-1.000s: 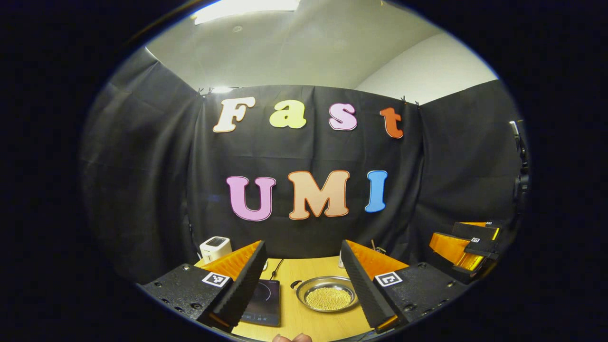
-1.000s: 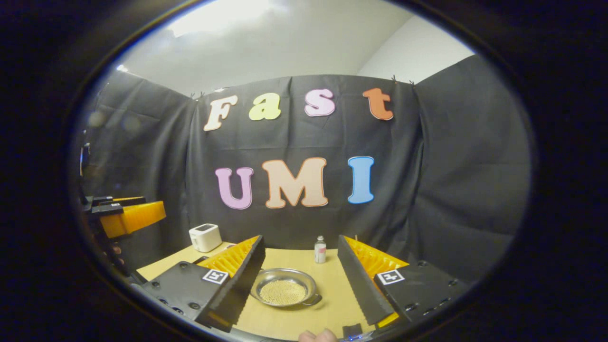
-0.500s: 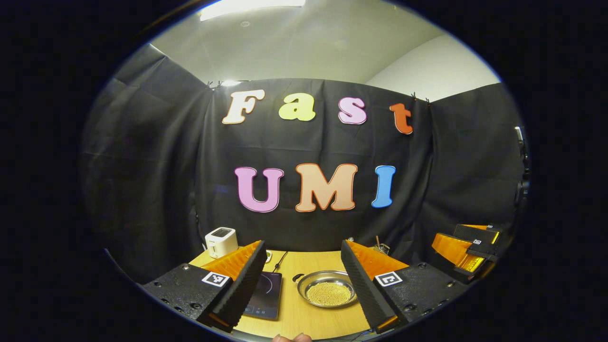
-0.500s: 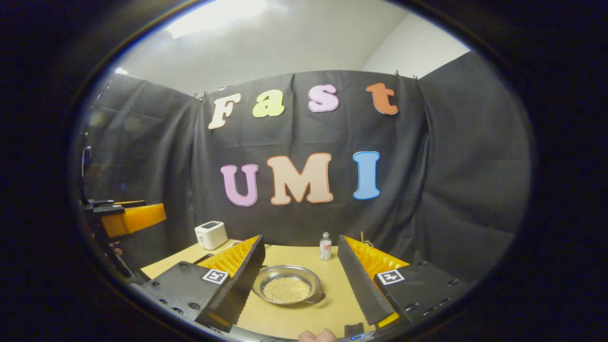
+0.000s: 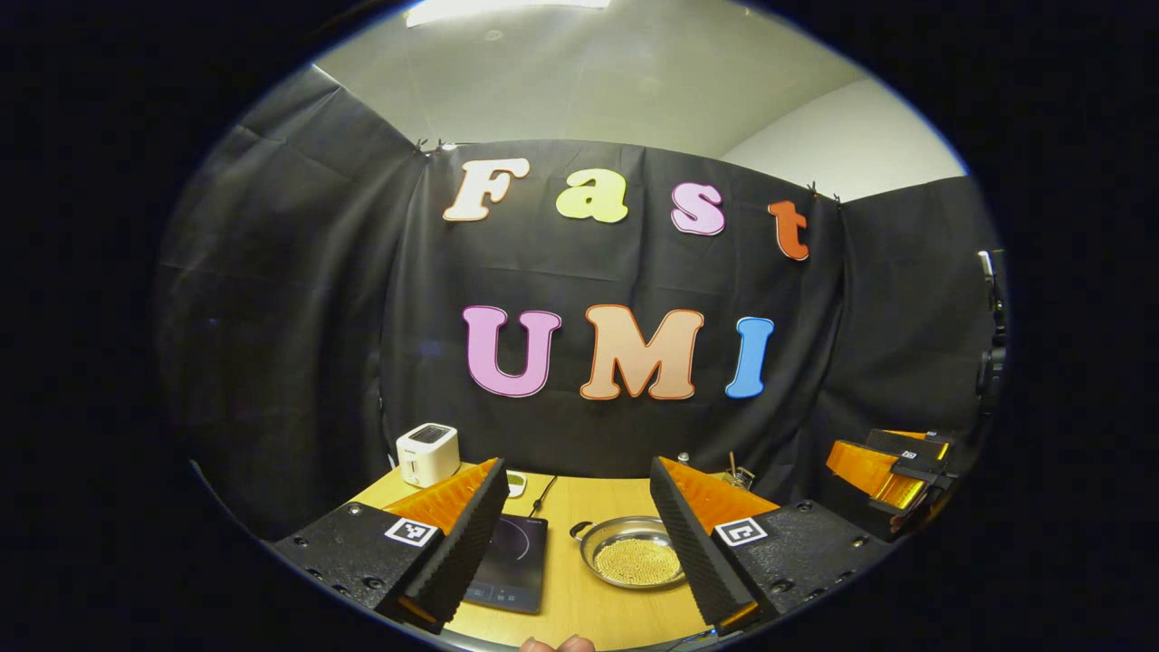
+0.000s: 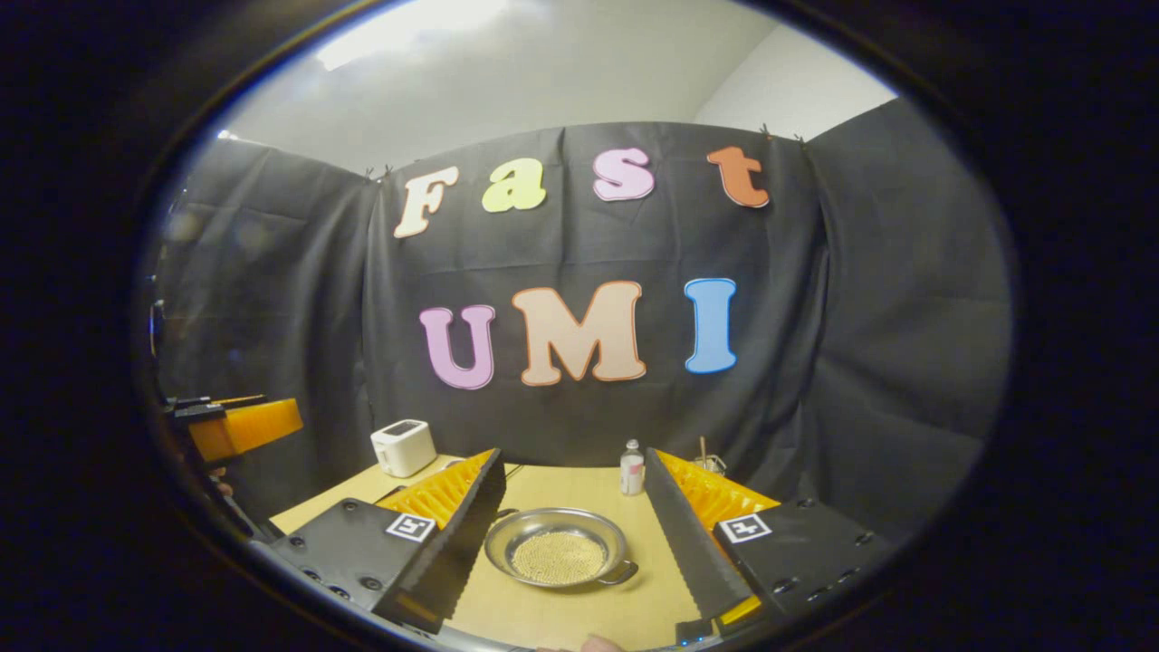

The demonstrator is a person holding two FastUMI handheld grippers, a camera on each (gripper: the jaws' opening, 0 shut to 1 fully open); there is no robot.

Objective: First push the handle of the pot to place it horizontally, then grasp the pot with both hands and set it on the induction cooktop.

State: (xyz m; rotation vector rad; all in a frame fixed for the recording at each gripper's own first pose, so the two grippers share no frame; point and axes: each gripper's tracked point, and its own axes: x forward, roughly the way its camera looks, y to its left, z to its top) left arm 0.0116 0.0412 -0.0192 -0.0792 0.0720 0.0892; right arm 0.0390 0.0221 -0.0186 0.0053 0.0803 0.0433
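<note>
on the wooden table [image 5: 579,598], going left to right in the left gripper view, you had one white toaster-like box [image 5: 427,453] at the back corner, one flat dark induction cooktop [image 5: 509,563], and one shallow steel pot [image 5: 632,563] just beside the cooktop's right edge, not on it. the pot held a bed of small yellow beads, and one dark handle stuck out at its back left. in the right gripper view the same pot [image 6: 557,551] showed a second handle at its front right, and one small bottle [image 6: 632,467] stood behind it near the cloth wall; its label was too small to read. each finger base carried a square black-and-white marker, no legible writing.

you held your left gripper [image 5: 577,539] level above the near table edge, jaws spread wide with nothing between them, framing the cooktop and pot. your right gripper [image 6: 572,534] sat the same way, jaws spread and empty, the pot lying beyond the gap. your right gripper also appeared at the far right of the left gripper view [image 5: 892,475].
</note>
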